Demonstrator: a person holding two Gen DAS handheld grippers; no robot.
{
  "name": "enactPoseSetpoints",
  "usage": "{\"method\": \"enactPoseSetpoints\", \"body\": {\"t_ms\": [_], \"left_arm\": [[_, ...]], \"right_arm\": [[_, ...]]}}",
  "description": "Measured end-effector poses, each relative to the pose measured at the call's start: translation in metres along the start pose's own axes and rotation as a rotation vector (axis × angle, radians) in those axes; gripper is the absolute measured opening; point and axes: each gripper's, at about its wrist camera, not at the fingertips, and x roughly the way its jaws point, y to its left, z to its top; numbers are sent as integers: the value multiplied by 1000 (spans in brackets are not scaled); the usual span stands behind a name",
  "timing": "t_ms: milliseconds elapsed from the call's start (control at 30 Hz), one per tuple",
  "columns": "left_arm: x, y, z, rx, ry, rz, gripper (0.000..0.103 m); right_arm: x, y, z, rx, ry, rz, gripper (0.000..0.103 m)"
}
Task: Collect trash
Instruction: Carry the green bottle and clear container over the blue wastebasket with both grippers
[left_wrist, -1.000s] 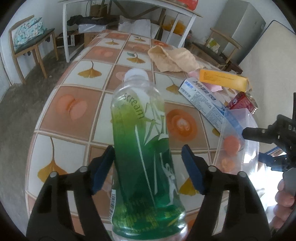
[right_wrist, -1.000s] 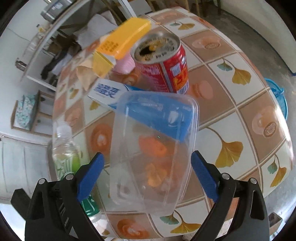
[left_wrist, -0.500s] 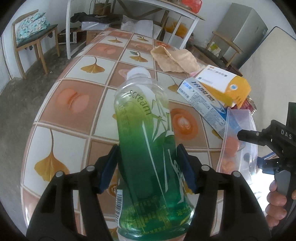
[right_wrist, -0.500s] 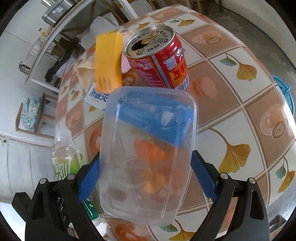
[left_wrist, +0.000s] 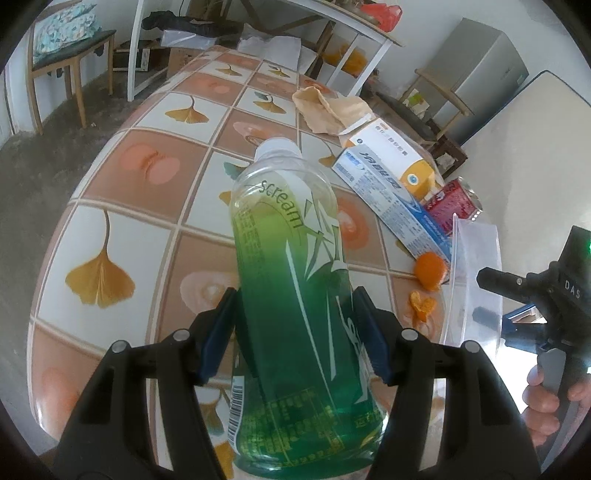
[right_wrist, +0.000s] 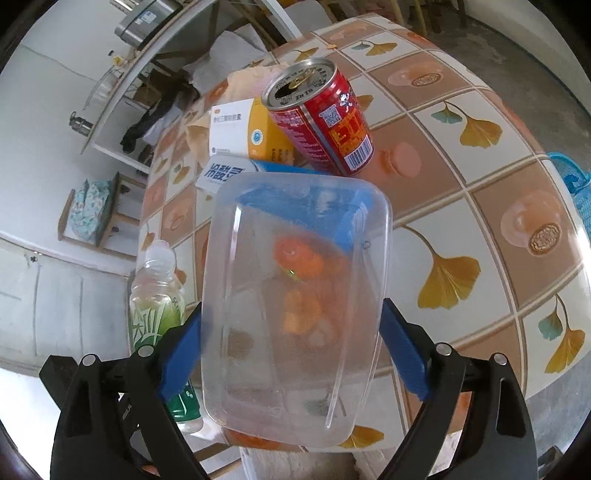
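ginkgo-patterned tabletop (left_wrist: 110, 236) fills both views, littered with a red can (right_wrist: 321, 122), cartons and orange peel (left_wrist: 428, 273). left gripper (left_wrist: 295, 332) pinches the green bottle (left_wrist: 291, 295) at mid-body between its fingers; nearly empty, it looks light, smooth and easily squashed, so the waist suits. right gripper (right_wrist: 291, 354) is closing its wide-spread fingers on the clear plastic container (right_wrist: 295, 306), pads at both long sides: thin, springy, slippery, best held across the rim.
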Motion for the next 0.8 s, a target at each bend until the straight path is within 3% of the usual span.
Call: {"method": "enactPoseSetpoints", "body": {"t_ms": [533,800], "left_arm": [[-31,-12,-11,-49,-80,-105,60],[-49,-29,-9,-29,-119,-139,60]], "right_arm": [[-42,-30,0,-17,-61,127,86],[-76,-34,3,-32,-136,180,85]]}}
